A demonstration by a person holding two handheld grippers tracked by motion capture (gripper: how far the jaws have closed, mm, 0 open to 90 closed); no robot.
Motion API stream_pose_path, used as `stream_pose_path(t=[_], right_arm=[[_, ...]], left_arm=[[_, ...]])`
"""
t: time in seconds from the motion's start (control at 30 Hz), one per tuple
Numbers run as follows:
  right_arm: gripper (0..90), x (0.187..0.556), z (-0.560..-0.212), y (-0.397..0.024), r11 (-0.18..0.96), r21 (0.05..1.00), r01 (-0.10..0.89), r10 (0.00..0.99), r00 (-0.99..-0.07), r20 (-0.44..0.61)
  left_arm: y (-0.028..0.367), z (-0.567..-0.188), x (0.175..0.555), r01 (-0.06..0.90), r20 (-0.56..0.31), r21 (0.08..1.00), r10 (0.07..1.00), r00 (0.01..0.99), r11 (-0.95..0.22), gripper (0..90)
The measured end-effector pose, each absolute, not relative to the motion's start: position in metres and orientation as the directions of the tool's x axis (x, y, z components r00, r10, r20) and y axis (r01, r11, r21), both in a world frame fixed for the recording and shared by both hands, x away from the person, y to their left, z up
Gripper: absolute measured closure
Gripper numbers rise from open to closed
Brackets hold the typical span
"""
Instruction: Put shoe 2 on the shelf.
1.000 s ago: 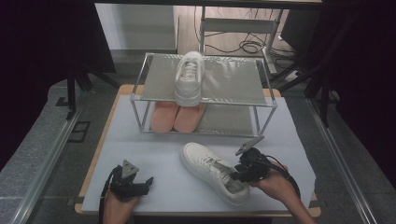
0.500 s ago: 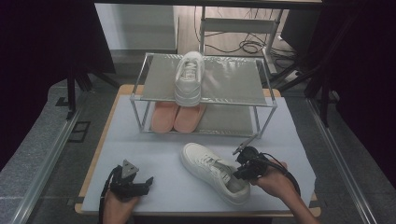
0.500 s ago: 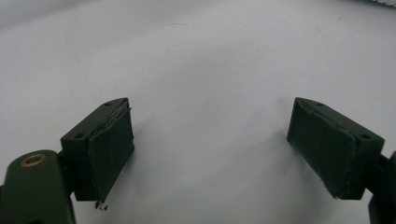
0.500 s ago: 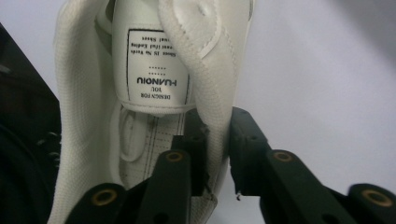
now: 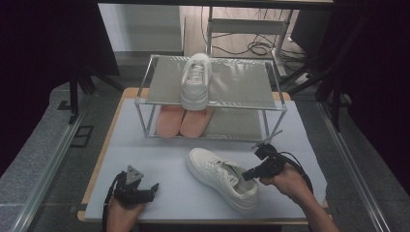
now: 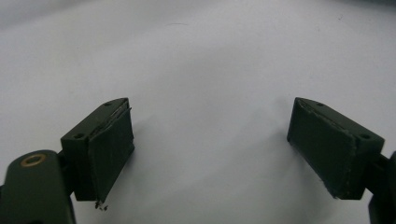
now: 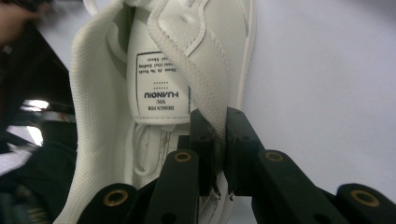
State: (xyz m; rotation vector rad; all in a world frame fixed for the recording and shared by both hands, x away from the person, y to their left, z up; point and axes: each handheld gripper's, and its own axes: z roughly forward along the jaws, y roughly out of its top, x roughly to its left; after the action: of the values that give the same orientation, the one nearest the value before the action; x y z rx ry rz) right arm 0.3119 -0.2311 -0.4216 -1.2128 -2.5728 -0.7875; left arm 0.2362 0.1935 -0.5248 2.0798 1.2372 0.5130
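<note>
Closing over the last moment, the right gripper (image 7: pixel 219 135) now pinches the padded collar of the white sneaker (image 5: pixel 222 177) lying at the front of the table (image 5: pixel 145 154), so the shoe looks ready to lift, likely to join its mate (image 5: pixel 195 80) on the rack (image 5: pixel 241 104). The left gripper (image 6: pixel 210 149) rests with jaws spread and nothing between them. Pink insoles (image 5: pixel 183 121) sit on the lower shelf; cables trail across the floor beyond.

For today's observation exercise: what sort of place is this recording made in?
Probably a lab or studio staged for recording, not a home: a metal shoe rack stands on a covered table, dark curtains flank it, and loose cables lie on the floor behind.
</note>
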Motion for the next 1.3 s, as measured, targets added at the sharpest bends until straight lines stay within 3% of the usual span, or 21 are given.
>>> stream_pose_path(t=[0.3, 1.3], right_arm=[[84.2, 0.315, -0.412, -0.244, 0.444, 0.417, 0.793, 0.623, -0.608, 0.493], [83.9, 0.319, -0.32, -0.27, 0.248, 0.547, 0.8, 0.549, -0.581, 0.601]], left_arm=[[0.194, -0.525, 0.236, 0.622, 0.002, 0.705, 0.879, 0.477, -0.34, 14.3], [0.194, -0.525, 0.236, 0.621, 0.004, 0.706, 0.878, 0.478, -0.341, 14.3]])
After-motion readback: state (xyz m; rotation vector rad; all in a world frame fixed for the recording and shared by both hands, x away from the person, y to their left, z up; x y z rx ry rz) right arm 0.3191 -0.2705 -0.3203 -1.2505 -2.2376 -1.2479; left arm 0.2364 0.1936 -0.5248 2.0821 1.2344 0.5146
